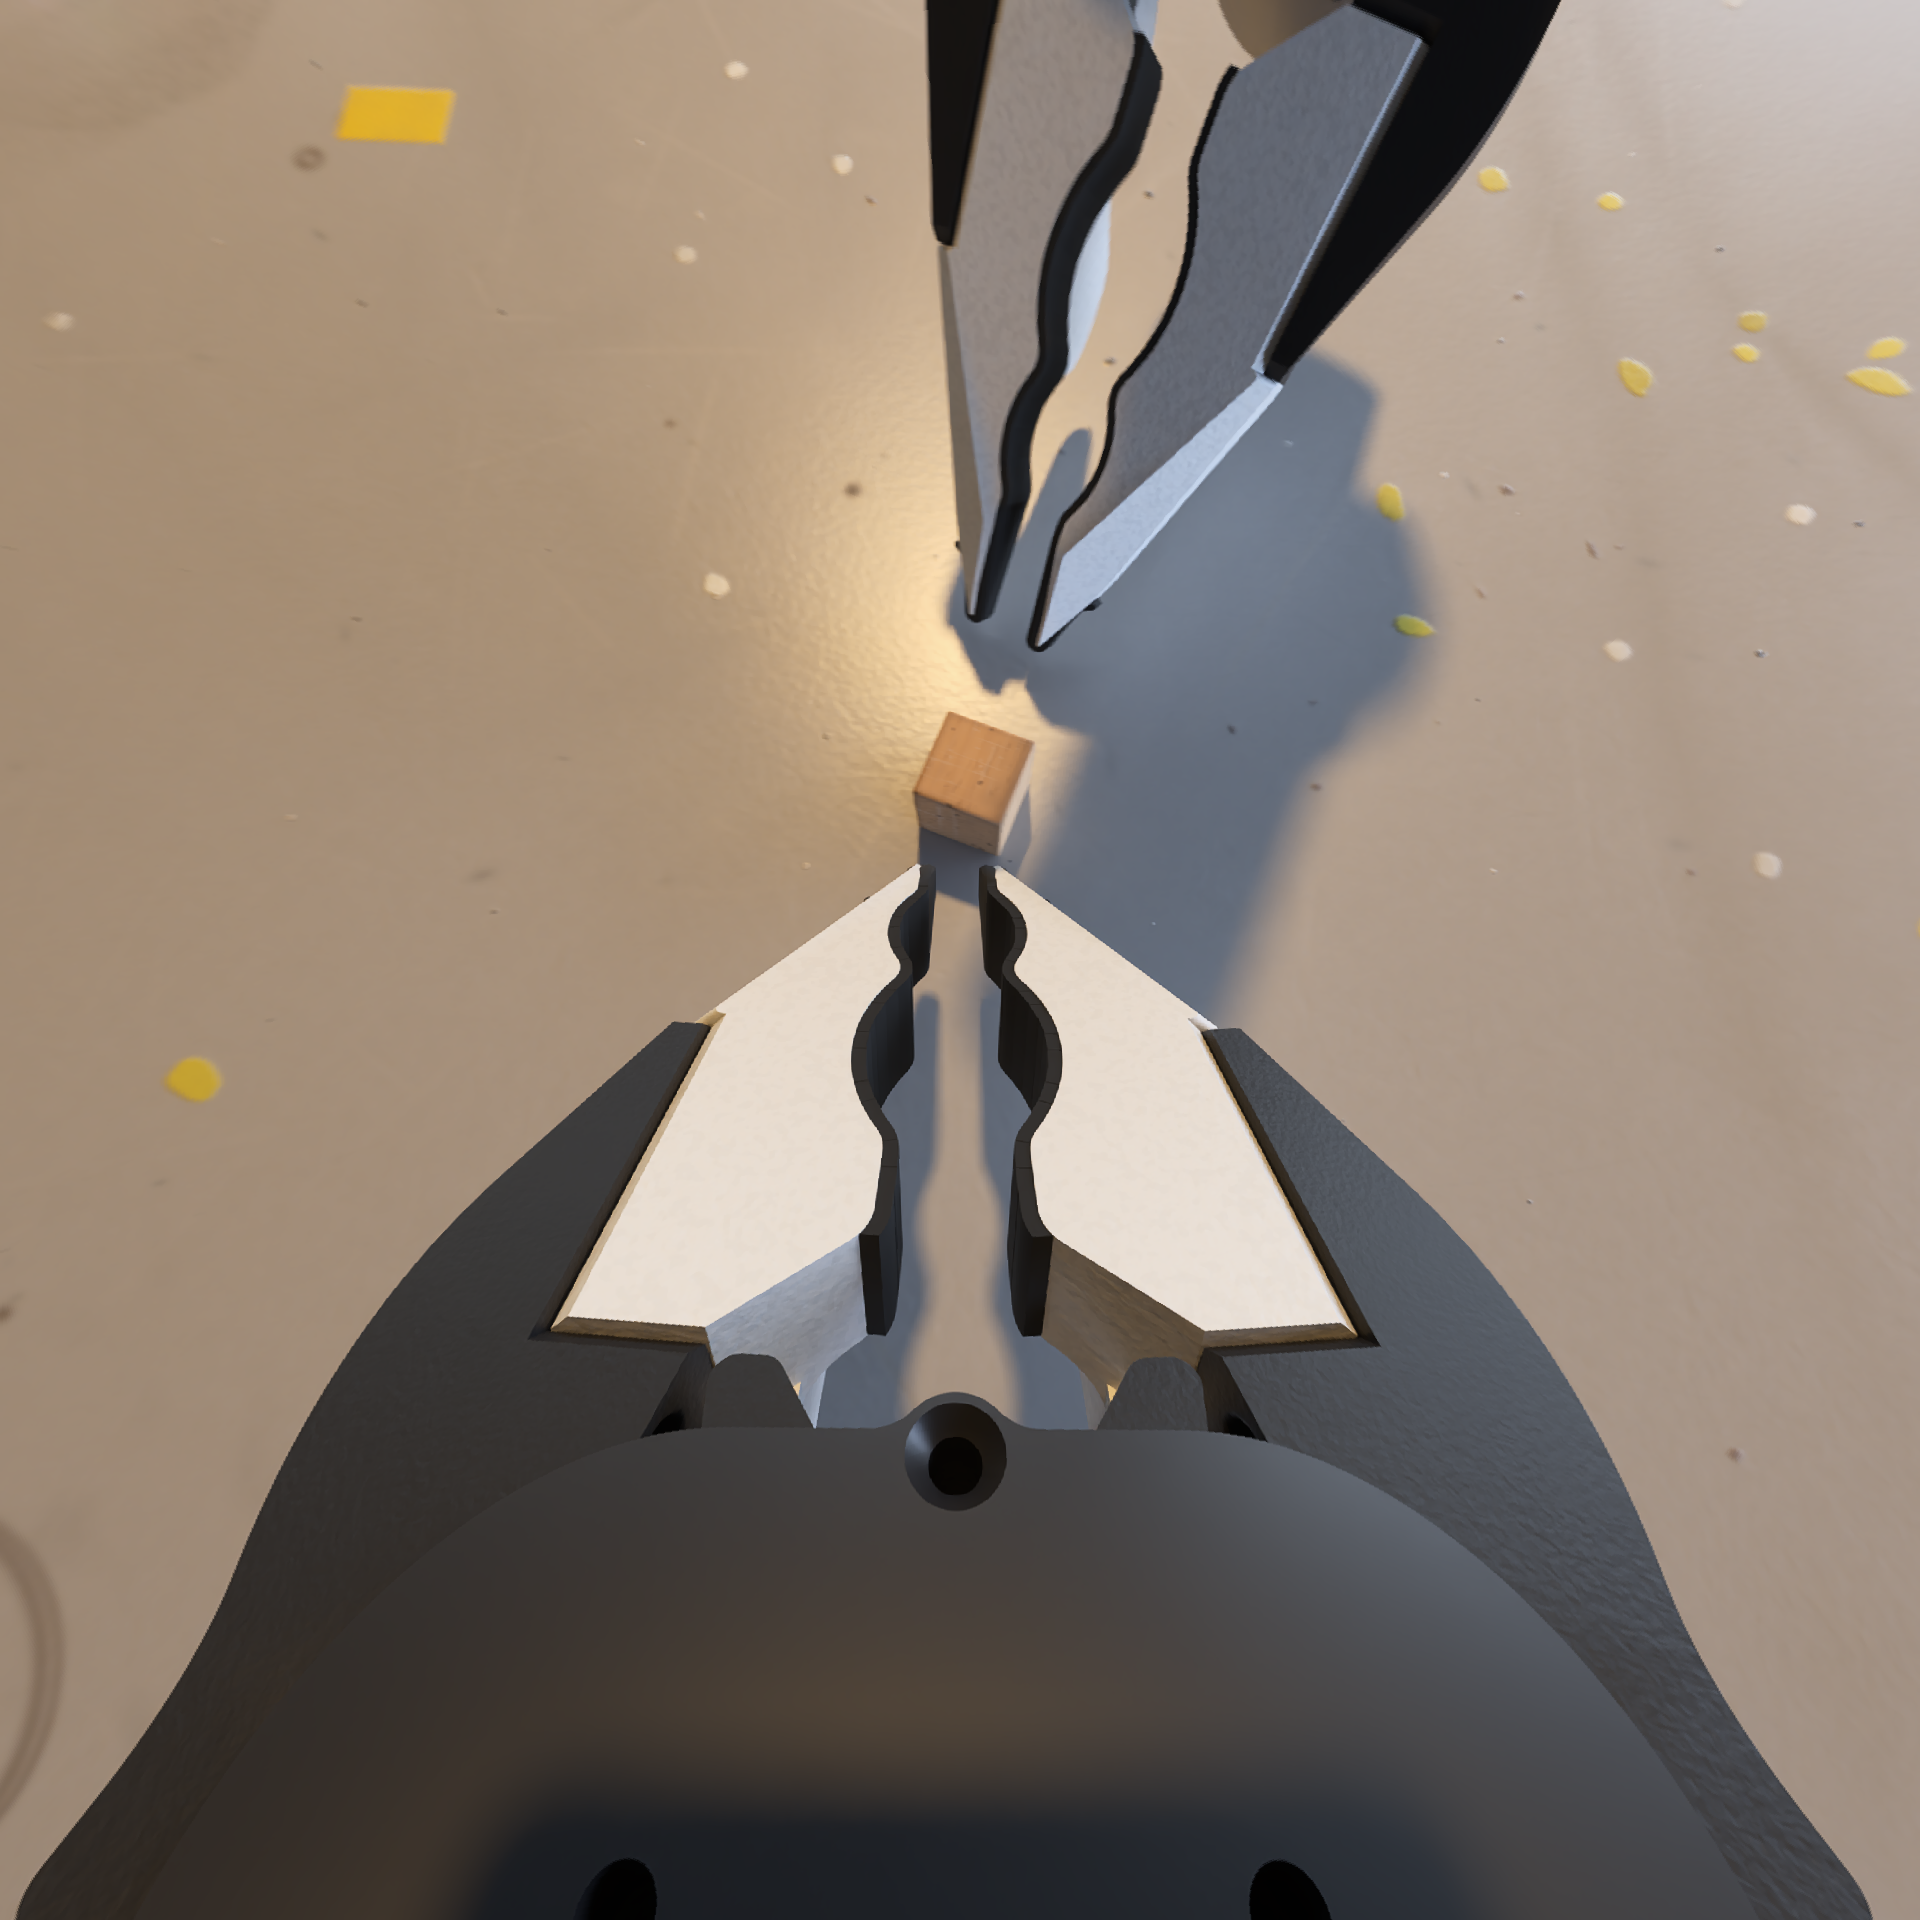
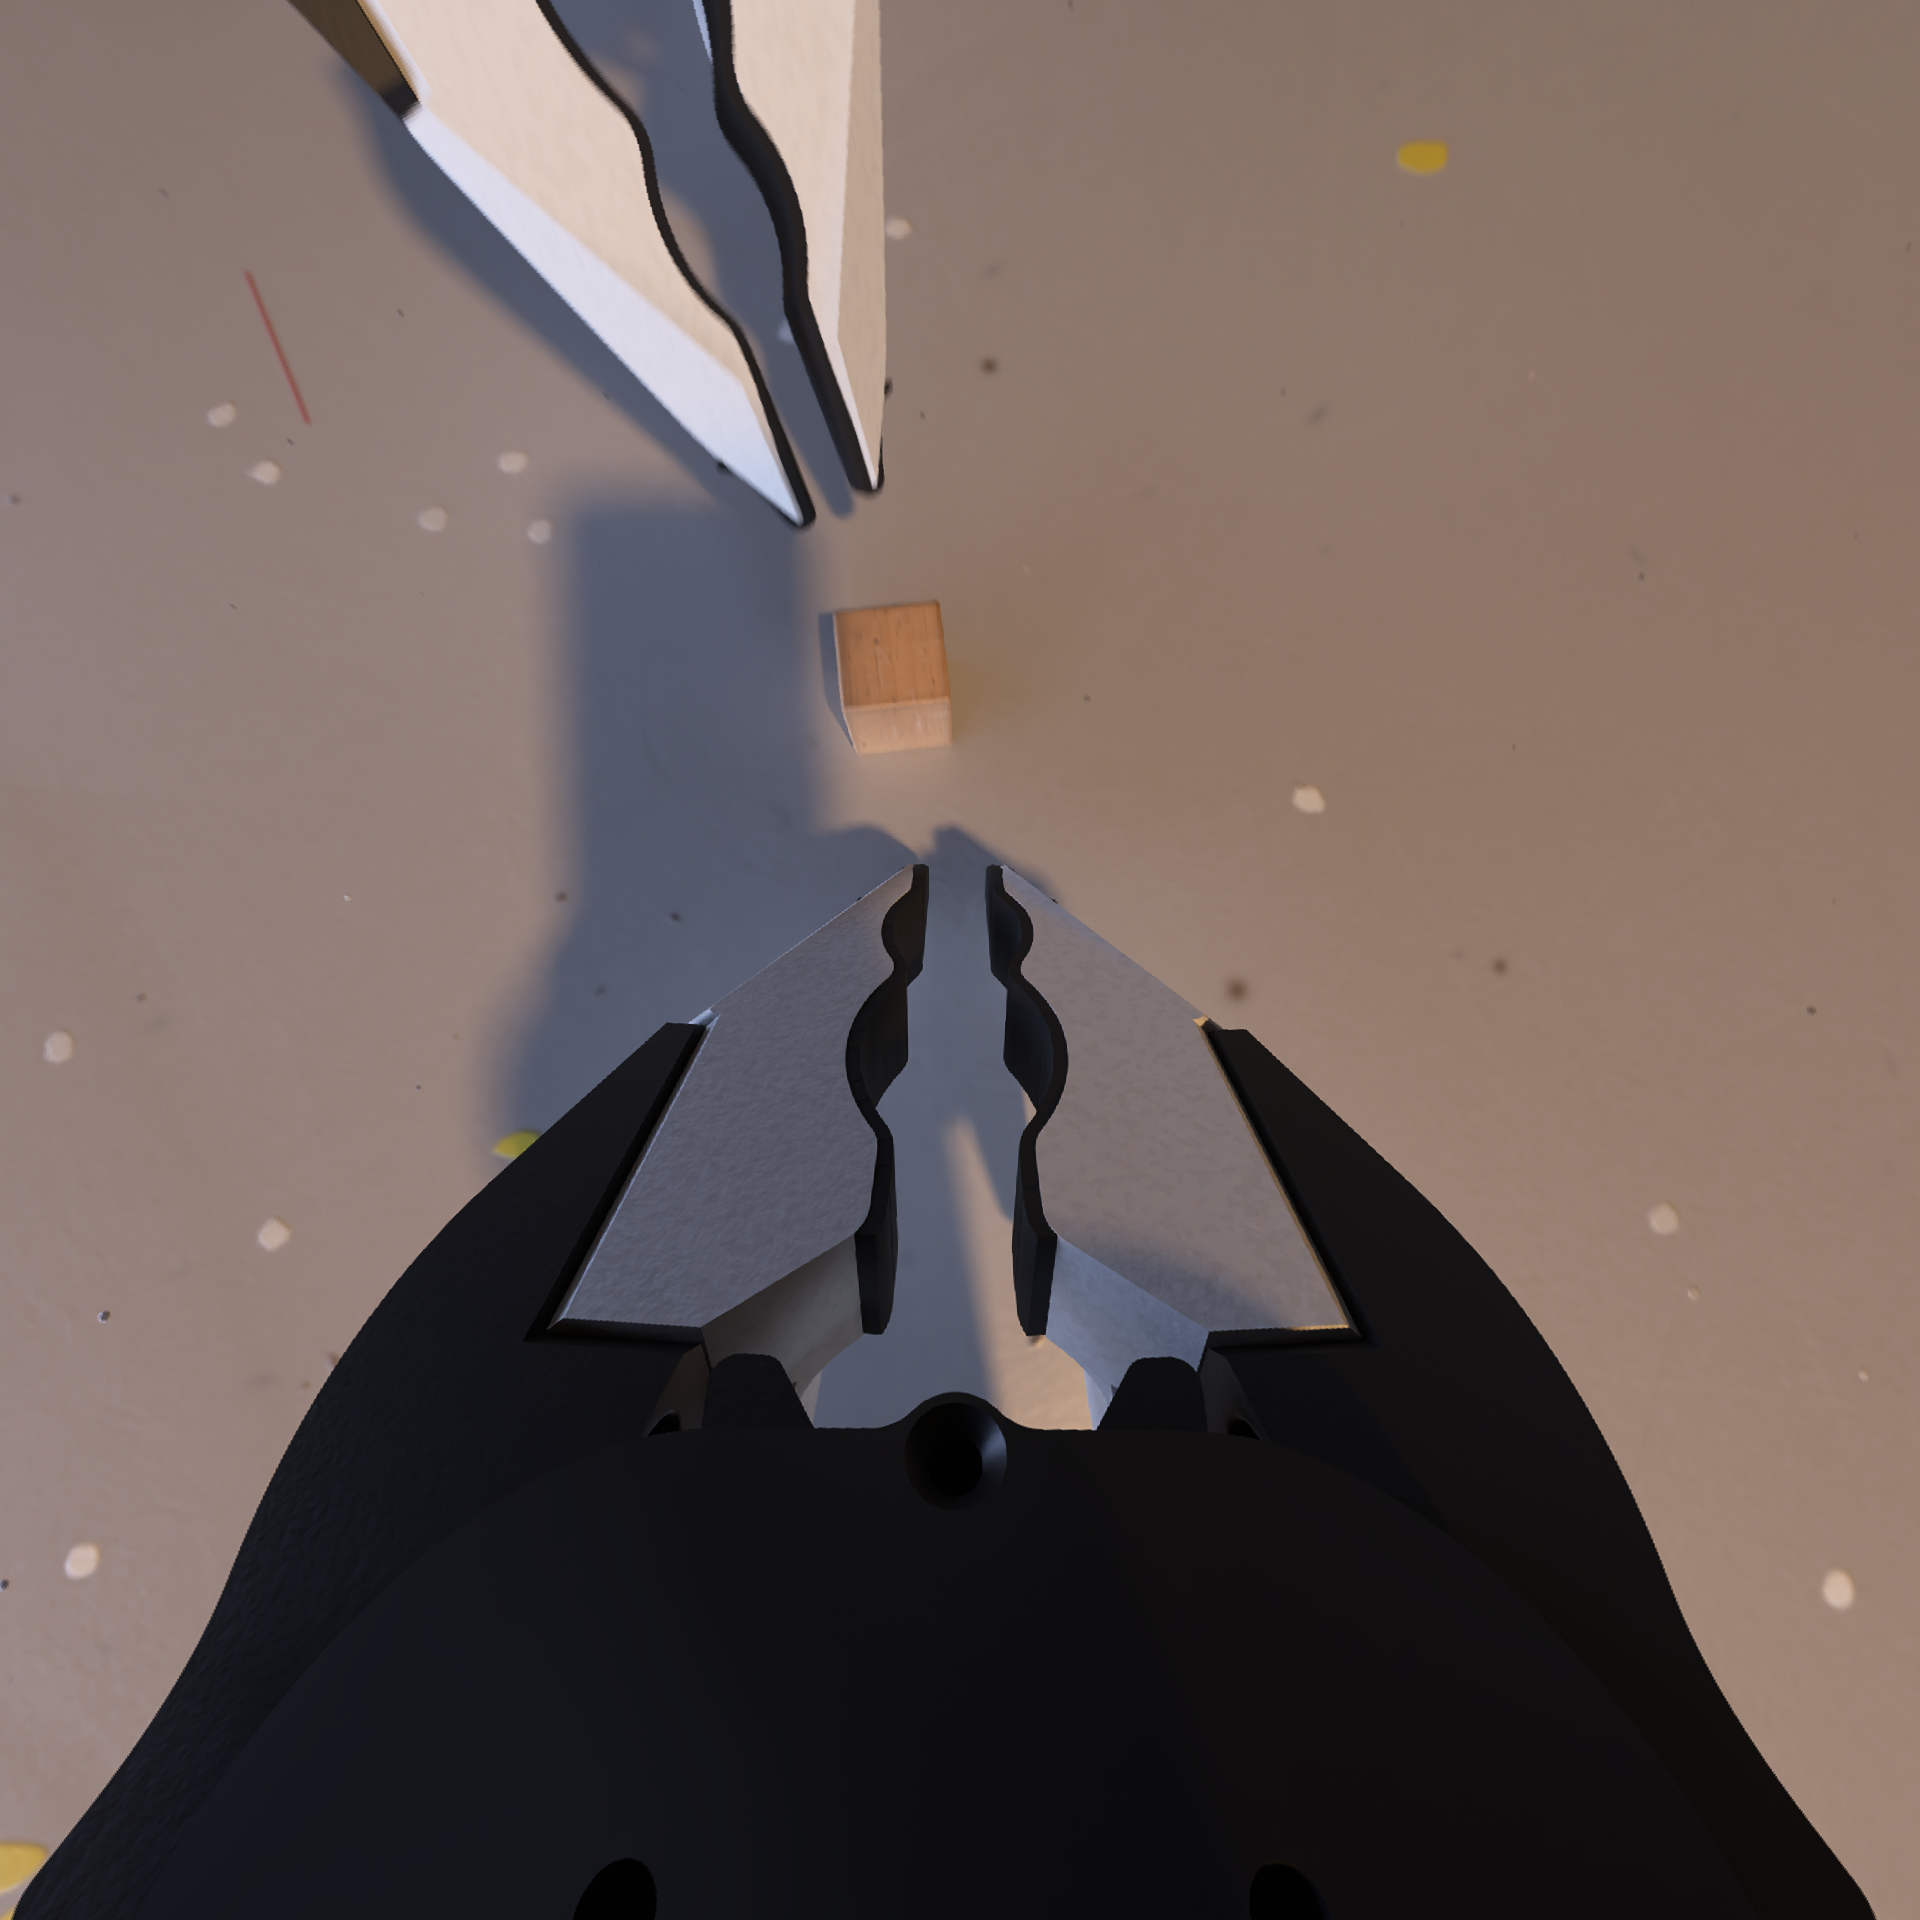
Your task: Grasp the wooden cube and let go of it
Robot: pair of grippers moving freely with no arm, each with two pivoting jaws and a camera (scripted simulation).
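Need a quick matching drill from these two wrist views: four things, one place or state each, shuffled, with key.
Things:
1. wooden cube
2. left gripper
3. right gripper
4. yellow rectangle

Descriptions:
A. flat mark, far left on the floor
B. slightly open, empty, tips just short of the cube
C. resting free between both grippers
D. slightly open, empty, farther from the cube

Pairs: 1-C, 2-B, 3-D, 4-A

The table [image 1: 416,623] is a beige, speckled surface. On it stands one wooden cube [image 1: 974,779], alone, and a flat yellow rectangle [image 1: 396,114] lies far from it.
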